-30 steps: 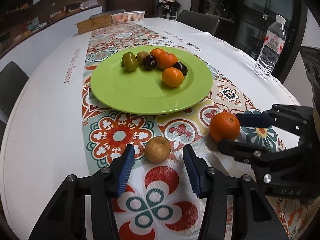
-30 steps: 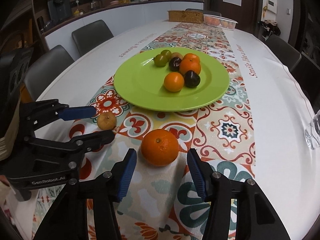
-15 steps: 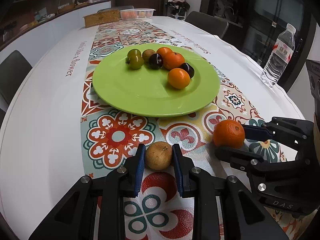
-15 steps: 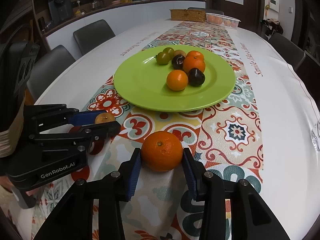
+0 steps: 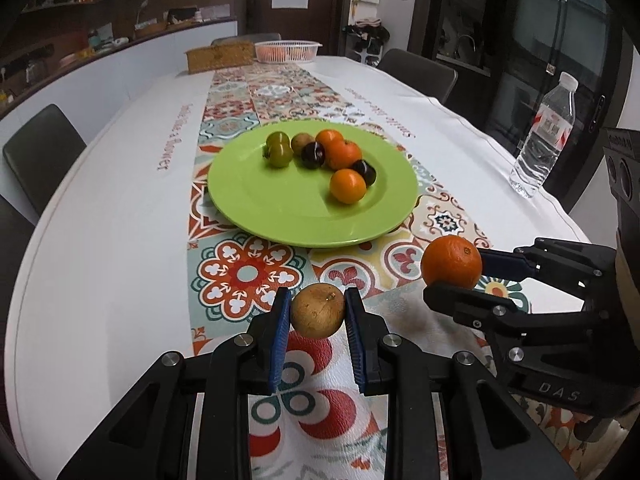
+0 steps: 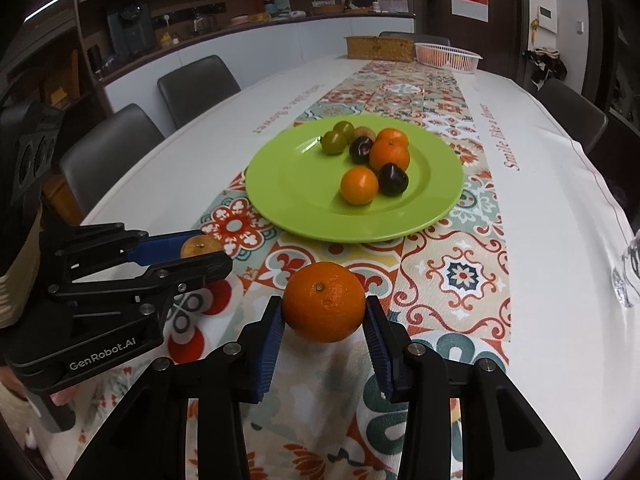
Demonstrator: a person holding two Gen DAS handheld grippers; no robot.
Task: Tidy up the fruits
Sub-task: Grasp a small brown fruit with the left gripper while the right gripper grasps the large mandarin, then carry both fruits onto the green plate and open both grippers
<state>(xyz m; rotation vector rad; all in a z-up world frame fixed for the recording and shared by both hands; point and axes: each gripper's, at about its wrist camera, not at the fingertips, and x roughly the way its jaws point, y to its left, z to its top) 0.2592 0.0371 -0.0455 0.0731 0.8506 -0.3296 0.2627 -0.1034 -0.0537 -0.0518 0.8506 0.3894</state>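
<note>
The plate [image 5: 256, 208] is lime green, holding orange, dark purple and olive-green fruits. Nearer lie a tan-brown fruit [image 5: 318, 311] and a bright orange [image 6: 324, 307]. The runner [image 5: 248, 272] is tiled — red, teal, orange, cream florals — on a white cloth [image 5: 100, 248]. Both grippers are black with blue pads [image 5: 280, 328].

One green plate [image 5: 280, 216] mid-table, seven fruits on it: two green ones [image 5: 279, 149] at eleven o'clock, one brown fruit [image 5: 301, 142] at twelve, two dark plums [image 5: 313, 155], three oranges [image 5: 347, 186] toward one o'clock. Make that eight! Off the plate: one large orange [image 6: 324, 307], one brown fruit [image 5: 318, 316]. One water bottle [image 5: 544, 136], one white basket [image 5: 288, 50].
</note>
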